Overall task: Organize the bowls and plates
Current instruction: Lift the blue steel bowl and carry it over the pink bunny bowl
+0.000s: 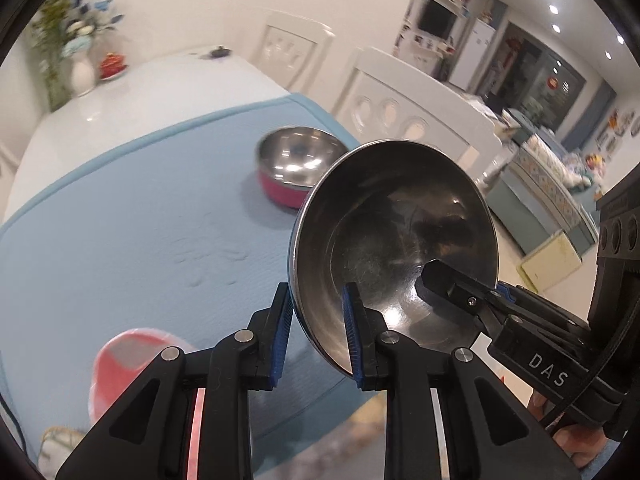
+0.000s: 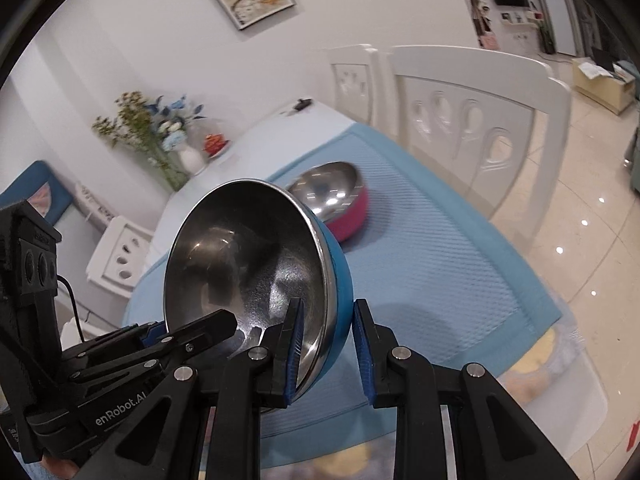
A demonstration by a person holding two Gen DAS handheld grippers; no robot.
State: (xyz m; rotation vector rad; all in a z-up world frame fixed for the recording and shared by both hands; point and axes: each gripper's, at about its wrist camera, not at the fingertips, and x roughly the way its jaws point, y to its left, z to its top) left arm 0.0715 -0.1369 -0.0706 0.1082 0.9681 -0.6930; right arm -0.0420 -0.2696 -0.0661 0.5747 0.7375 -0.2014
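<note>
The left gripper (image 1: 318, 332) points steeply downward with its blue-padded fingers (image 1: 282, 334) closed on the near rim of the steel bowl (image 1: 394, 232) — one finger outside the wall, one inside. The right gripper (image 2: 330, 350) comes in from about 4 o'clock in the left wrist view, likewise tilted down, its fingers (image 2: 294, 354) clamped over the same bowl's rim at the other side — inner finger on the steel, outer on the blue shell. A bit of the person's hand (image 1: 576, 438) shows beneath the right gripper's body at 4 o'clock.
</note>
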